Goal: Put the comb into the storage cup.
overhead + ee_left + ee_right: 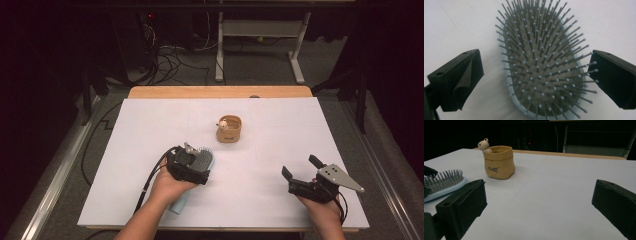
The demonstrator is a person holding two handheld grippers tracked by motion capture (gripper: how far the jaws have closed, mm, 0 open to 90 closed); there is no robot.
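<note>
The pale blue hairbrush (pixel 541 67) lies bristles up on the white table (pixel 280 125), its oval head right under the left gripper (pixel 536 75). In the left gripper view the 2 black jaws stand wide apart, 1 on each side of the brush head, and neither touches the bristles or the rim. In the high view the left gripper (pixel 196 170) sits over the head of the hairbrush (pixel 204 161), with the handle running back beneath the person's left hand (pixel 167 186).

Ahead of both grippers, well apart from the brush, stands a small tan pouch-shaped pot (pixel 229 130) with a little cream bear figure (pixel 223 123) at its rim. In the right gripper view the pot (pixel 499 162) is upright, forward and to the left of the jaws, and the bear (pixel 483 144) peeks over its edge.

The right gripper (pixel 300 172) rests low over the bare table, well off to the right of the brush, its 2 jaws spread open with nothing between them.
</note>
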